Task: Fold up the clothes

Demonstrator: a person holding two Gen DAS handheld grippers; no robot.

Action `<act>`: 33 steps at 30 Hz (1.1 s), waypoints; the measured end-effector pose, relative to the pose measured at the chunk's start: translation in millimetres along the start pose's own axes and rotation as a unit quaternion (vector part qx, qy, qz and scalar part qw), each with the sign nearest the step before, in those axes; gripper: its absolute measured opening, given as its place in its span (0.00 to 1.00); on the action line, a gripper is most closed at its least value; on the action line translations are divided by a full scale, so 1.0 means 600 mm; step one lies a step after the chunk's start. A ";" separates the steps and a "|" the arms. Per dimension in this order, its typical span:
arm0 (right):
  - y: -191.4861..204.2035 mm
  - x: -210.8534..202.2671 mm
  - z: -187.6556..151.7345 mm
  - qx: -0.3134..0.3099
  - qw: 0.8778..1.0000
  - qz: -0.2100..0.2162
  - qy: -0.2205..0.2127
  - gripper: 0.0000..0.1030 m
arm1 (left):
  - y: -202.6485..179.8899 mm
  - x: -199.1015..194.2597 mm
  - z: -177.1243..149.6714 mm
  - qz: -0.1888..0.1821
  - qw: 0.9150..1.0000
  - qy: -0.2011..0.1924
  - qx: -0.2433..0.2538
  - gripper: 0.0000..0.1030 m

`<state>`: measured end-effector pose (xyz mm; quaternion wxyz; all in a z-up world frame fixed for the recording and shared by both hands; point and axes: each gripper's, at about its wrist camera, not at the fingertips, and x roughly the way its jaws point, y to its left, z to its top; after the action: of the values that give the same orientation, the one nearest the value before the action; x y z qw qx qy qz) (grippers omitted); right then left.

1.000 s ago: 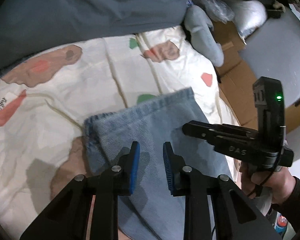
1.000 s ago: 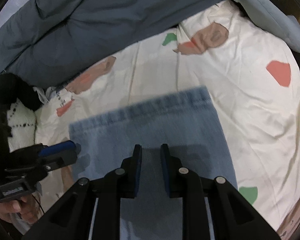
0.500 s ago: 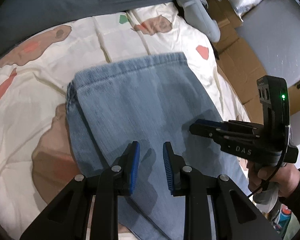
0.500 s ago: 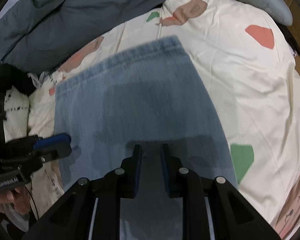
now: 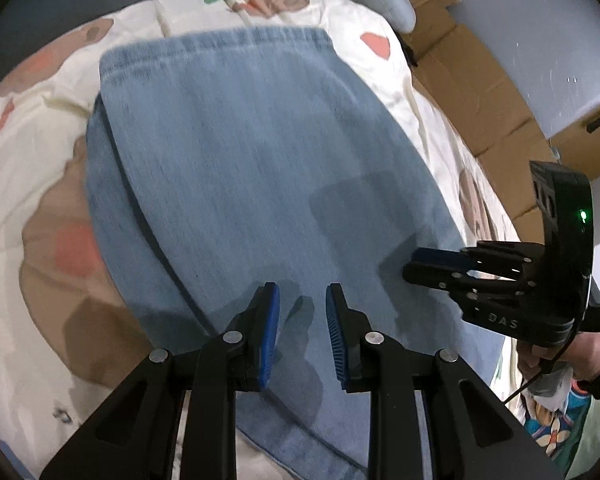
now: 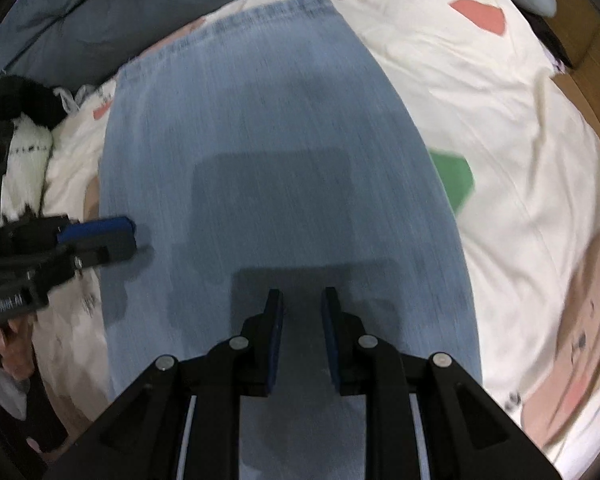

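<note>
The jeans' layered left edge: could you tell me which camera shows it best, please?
The left wrist view: there the jeans show a second denim layer offset along the left side, in fairly sharp focus. In the right wrist view the jeans are motion-blurred, and that edge reads as a single line beside the left gripper.

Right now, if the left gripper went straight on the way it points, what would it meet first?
Most likely the denim garment spread on the bedsheet; nothing lies between the left gripper and it, though depth is unclear.

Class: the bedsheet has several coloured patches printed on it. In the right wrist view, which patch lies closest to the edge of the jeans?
The green patch, just right of the jeans, almost touching their edge. The red patch sits farther off, near the top right, with bare sheet between.
</note>
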<state>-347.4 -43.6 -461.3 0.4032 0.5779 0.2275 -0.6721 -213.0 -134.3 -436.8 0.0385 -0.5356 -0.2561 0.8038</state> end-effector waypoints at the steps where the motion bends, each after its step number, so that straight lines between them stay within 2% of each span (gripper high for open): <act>1: -0.003 -0.002 -0.014 0.001 1.000 -0.004 0.006 0.19 | -0.004 0.001 -0.004 0.001 1.000 0.007 0.002 0.24; 6: -0.022 -0.018 -0.092 -0.011 0.999 -0.019 0.026 0.30 | -0.030 0.023 -0.032 0.004 0.999 0.029 0.025 0.24; 10: -0.035 -0.034 -0.159 -0.029 0.998 -0.037 0.036 0.31 | -0.065 0.023 -0.048 -0.004 0.999 0.034 0.037 0.24; 17: -0.060 -0.062 -0.255 -0.010 0.998 -0.059 0.022 0.32 | -0.123 0.033 -0.097 0.004 0.992 0.082 0.098 0.24; 26: -0.079 -0.083 -0.335 0.051 0.996 -0.065 0.033 0.32 | -0.138 0.035 -0.140 0.016 0.984 0.114 0.135 0.24; 33: -0.083 -0.106 -0.362 0.070 0.993 -0.077 0.055 0.32 | -0.130 0.028 -0.173 0.044 0.975 0.134 0.169 0.24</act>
<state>-258.3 170.1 -458.1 0.2960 0.6215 0.2451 -0.6827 -145.3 -22.9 -445.9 0.1273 -0.6352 -0.0854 0.7570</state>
